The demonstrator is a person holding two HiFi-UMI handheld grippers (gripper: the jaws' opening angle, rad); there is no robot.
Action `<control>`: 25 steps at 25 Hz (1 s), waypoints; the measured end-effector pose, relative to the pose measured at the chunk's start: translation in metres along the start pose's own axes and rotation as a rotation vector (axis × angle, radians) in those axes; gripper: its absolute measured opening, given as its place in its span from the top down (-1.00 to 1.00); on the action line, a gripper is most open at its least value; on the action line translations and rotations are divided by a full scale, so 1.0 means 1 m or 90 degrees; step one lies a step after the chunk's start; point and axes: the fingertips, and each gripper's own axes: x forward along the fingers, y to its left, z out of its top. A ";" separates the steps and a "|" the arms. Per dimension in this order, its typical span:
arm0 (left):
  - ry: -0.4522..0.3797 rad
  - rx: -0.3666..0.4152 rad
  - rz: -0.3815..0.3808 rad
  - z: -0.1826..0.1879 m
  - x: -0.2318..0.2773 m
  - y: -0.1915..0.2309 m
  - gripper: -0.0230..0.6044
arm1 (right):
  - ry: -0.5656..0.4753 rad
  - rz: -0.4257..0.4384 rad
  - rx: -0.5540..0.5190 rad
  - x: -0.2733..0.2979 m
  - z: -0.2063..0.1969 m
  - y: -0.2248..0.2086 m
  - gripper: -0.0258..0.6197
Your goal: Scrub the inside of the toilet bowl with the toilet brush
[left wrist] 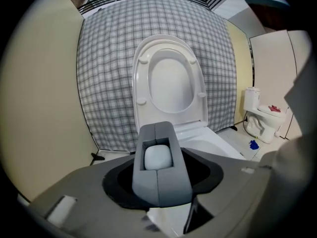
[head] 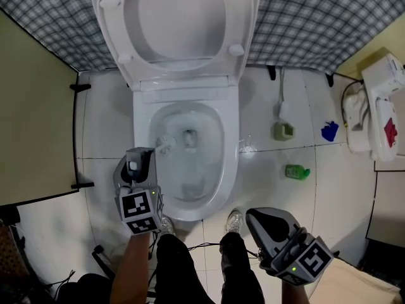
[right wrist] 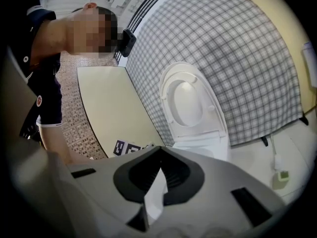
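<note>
The white toilet bowl (head: 218,170) stands open, its seat and lid (head: 177,24) raised against the checked curtain. My left gripper (head: 140,154) hovers over the bowl's left rim, shut on the toilet brush's white handle (left wrist: 157,157). The brush head (head: 166,144) is inside the bowl, against its upper left wall, beside the drain (head: 189,138). In the left gripper view the grey jaws wrap around the handle's rounded end. My right gripper (head: 262,217) hangs low at the front right, away from the toilet, shut with nothing in it; in its own view (right wrist: 159,150) the jaws meet.
On the tiled floor right of the toilet are a green brush holder (head: 283,130), a green bottle (head: 296,171) and a blue object (head: 329,132). A second white fixture (head: 373,113) sits far right. A beige panel (head: 31,125) walls the left. The person's shoes (head: 235,220) stand before the bowl.
</note>
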 end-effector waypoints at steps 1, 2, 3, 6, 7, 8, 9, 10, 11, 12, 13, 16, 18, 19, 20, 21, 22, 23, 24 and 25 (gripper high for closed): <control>0.005 0.003 -0.010 -0.003 0.007 -0.007 0.26 | 0.000 -0.004 0.000 -0.002 -0.001 -0.001 0.92; 0.013 0.004 -0.021 -0.008 0.014 -0.013 0.26 | -0.001 -0.006 0.001 -0.002 -0.001 -0.002 0.92; 0.022 0.005 -0.032 -0.013 0.022 -0.020 0.26 | -0.003 -0.007 0.002 -0.003 -0.001 -0.002 0.92; 0.046 0.008 -0.057 -0.023 0.035 -0.037 0.26 | -0.007 -0.010 0.005 -0.003 0.000 -0.001 0.92; 0.048 0.009 -0.059 -0.023 0.033 -0.039 0.26 | -0.008 -0.010 0.006 -0.003 0.000 0.000 0.92; 0.048 0.009 -0.058 -0.023 0.029 -0.039 0.26 | -0.009 -0.009 0.006 -0.004 0.000 0.000 0.92; 0.046 0.007 -0.055 -0.023 0.021 -0.037 0.26 | -0.009 -0.008 0.005 -0.004 0.000 0.000 0.92; 0.045 0.004 -0.052 -0.022 0.012 -0.034 0.26 | -0.009 -0.006 0.004 -0.004 0.000 0.001 0.92; 0.044 -0.002 -0.049 -0.021 0.001 -0.029 0.26 | -0.009 -0.003 0.004 -0.004 0.001 0.003 0.92; 0.046 -0.010 -0.045 -0.021 -0.011 -0.022 0.27 | -0.011 0.000 0.004 -0.004 0.001 0.005 0.92; 0.050 -0.021 -0.039 -0.022 -0.022 -0.016 0.27 | -0.012 0.004 0.005 -0.002 0.002 0.008 0.92; 0.065 -0.048 -0.004 -0.022 -0.050 0.001 0.27 | -0.017 0.016 0.007 0.003 0.001 0.015 0.92; 0.072 -0.051 0.023 -0.020 -0.063 0.009 0.27 | -0.022 0.022 0.010 0.006 -0.001 0.019 0.92; 0.075 -0.048 0.032 -0.019 -0.067 0.011 0.26 | -0.024 0.024 0.013 0.006 -0.001 0.021 0.92; 0.078 -0.043 0.037 -0.020 -0.068 0.010 0.26 | -0.026 0.023 0.015 0.005 -0.002 0.021 0.92; 0.081 -0.035 0.039 -0.021 -0.068 0.009 0.26 | -0.027 0.021 0.017 0.003 -0.003 0.020 0.92; 0.081 -0.026 0.038 -0.022 -0.065 0.006 0.27 | -0.028 0.018 0.018 0.000 -0.003 0.019 0.92; 0.080 -0.017 0.035 -0.022 -0.060 0.002 0.26 | -0.029 0.014 0.018 -0.002 -0.003 0.018 0.92; 0.078 -0.011 0.031 -0.023 -0.055 -0.002 0.26 | -0.029 0.011 0.018 -0.005 -0.004 0.016 0.92; 0.079 -0.011 0.024 -0.024 -0.048 -0.007 0.27 | -0.030 0.007 0.018 -0.008 -0.004 0.015 0.92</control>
